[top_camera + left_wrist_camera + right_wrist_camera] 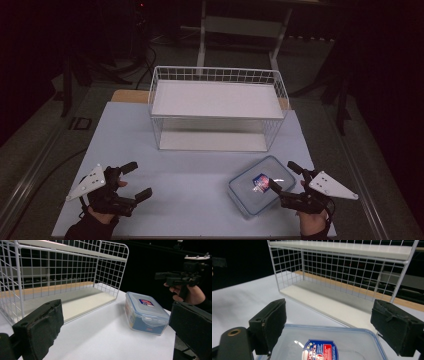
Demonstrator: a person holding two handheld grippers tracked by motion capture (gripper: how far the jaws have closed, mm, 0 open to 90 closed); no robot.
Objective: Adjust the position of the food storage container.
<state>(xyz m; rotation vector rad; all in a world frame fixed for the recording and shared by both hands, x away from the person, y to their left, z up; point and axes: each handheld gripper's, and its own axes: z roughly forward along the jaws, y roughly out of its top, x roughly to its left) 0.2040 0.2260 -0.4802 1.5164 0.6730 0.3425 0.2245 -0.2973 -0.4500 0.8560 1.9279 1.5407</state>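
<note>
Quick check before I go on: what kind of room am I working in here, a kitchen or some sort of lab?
Probably a lab or recording studio, not a kitchen: dark surroundings, a bare white table holding just a wire shelf rack and a lidded plastic container, and cables on the floor.

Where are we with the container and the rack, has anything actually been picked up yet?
Nothing looks done yet: the lidded plastic container sits on the white table, in front of the wire rack, whose shelves are bare. In hand: the right gripper is open over the container's near edge, jaws not touching it. The left gripper is open, holding nothing. Any grasp and move is still left.
</note>
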